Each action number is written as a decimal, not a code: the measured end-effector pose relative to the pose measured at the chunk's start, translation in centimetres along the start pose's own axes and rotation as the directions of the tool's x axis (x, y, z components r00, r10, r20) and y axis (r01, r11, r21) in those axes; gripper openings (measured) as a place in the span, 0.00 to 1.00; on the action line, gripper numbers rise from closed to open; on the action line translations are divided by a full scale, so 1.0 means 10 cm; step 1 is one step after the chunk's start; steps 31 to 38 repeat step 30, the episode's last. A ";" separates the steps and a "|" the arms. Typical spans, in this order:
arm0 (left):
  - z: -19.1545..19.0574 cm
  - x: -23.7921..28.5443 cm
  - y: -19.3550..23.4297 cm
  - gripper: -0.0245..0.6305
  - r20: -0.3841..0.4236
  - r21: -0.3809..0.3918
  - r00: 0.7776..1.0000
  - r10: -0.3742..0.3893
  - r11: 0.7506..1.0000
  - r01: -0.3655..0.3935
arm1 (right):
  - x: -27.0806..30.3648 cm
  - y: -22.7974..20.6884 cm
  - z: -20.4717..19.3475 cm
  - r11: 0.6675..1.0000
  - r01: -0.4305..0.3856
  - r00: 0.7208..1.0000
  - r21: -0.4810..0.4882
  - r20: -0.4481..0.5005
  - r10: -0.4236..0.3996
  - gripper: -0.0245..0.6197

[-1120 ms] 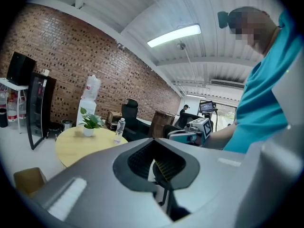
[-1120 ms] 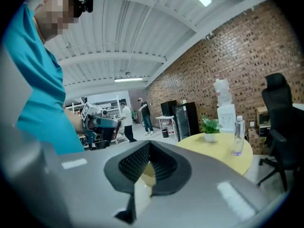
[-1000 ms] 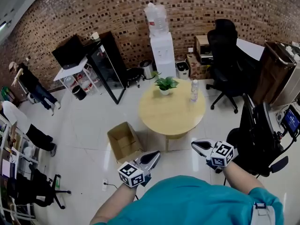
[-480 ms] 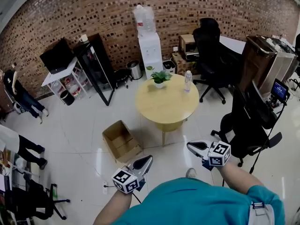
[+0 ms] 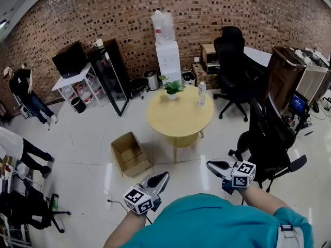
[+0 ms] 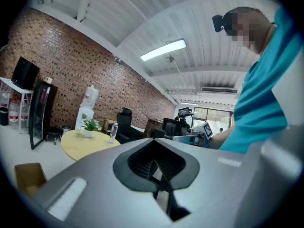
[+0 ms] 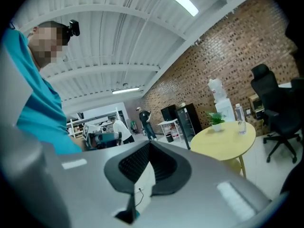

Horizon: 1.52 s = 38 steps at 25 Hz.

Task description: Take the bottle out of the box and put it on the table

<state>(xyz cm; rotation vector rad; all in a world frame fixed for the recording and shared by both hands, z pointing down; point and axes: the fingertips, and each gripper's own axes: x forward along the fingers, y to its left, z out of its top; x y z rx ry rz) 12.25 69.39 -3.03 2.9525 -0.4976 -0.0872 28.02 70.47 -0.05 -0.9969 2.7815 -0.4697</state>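
Note:
A clear bottle (image 5: 201, 93) stands upright on the round yellow table (image 5: 179, 120), beside a potted plant (image 5: 172, 86). An open cardboard box (image 5: 129, 153) sits on the floor left of the table, and I see nothing inside it. My left gripper (image 5: 164, 175) and right gripper (image 5: 210, 164) are held close to my body, far short of the table, both shut and empty. In the left gripper view, the bottle (image 6: 113, 131), the table (image 6: 88, 144) and the box (image 6: 28, 177) lie beyond the shut left gripper (image 6: 153, 163). The right gripper view has the bottle (image 7: 239, 113) past the right gripper (image 7: 148, 148).
A water dispenser (image 5: 168, 53) and a black office chair (image 5: 232, 61) stand behind the table. Another black chair (image 5: 269, 138) is close on my right. A glass-door cabinet (image 5: 111, 71) and people (image 5: 26, 94) are at the left. White tiled floor lies between me and the table.
The table, bottle and box now look smaller and farther off, so I have stepped back from them. Both grippers stayed shut and near my body.

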 end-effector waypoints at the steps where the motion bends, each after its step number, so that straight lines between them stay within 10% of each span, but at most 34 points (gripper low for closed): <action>1: -0.03 0.07 -0.08 0.04 0.003 0.003 1.000 -0.003 1.000 0.003 | -0.08 -0.02 -0.02 1.000 -0.008 1.000 0.003 -0.004 0.008 0.04; 38: 0.08 0.32 -0.09 0.04 -0.003 0.019 1.000 -0.024 1.000 0.024 | -0.15 -0.09 0.30 0.994 -0.020 1.000 -0.105 -0.012 0.019 0.04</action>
